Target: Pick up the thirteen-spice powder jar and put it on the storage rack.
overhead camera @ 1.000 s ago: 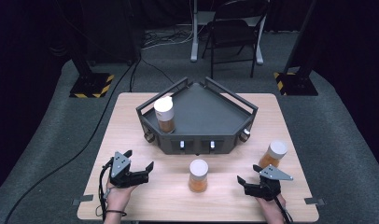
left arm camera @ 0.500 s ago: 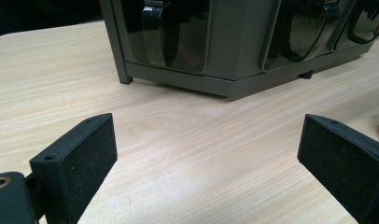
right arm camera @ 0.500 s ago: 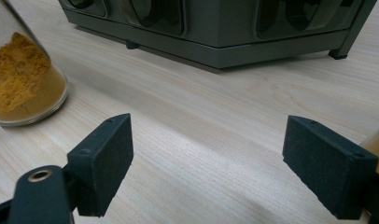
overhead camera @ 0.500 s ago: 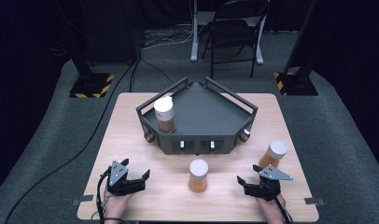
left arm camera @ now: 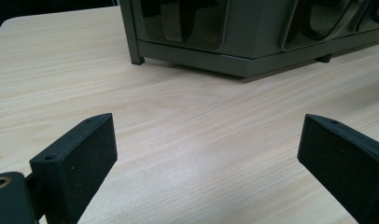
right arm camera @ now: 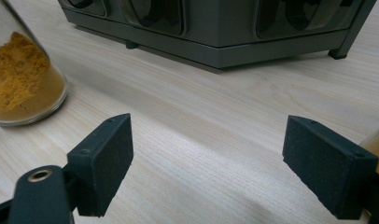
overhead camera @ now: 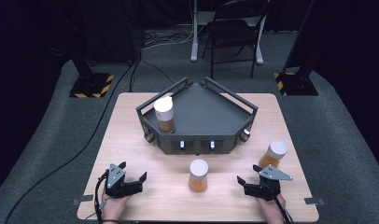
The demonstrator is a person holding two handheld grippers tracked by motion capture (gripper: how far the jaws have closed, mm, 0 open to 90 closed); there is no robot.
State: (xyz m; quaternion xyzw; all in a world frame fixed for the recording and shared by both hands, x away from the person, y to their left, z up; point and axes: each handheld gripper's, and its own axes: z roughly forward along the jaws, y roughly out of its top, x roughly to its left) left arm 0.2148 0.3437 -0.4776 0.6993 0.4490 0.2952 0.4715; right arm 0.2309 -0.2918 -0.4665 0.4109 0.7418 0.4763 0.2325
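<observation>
Three clear glass jars with white lids and orange-brown powder inside stand around a light wooden table (overhead camera: 131, 140). One jar (overhead camera: 164, 115) sits on the left part of a dark grey angular metal rack (overhead camera: 211, 112) in the middle of the table. A second jar (overhead camera: 198, 175) stands on the bare wood just near of the rack's front face, between the two grippers. The third jar (overhead camera: 273, 155) stands at the right, near the rack's right corner and just far of the right gripper (overhead camera: 251, 179).

The right gripper rests low at the near right edge, its jaws spread wide with nothing between them; in the right gripper view the middle jar (right arm camera: 19, 74) shows at the left edge, apart from the left pad, and the rack's front (right arm camera: 225, 28) lies beyond.

The left gripper (overhead camera: 131, 175) sits at the near left edge, held by a hand (overhead camera: 112, 205), well apart from every jar. Its jaws also stand wide open over bare wood, pointing at the rack's lower edge (left arm camera: 234, 46).
</observation>
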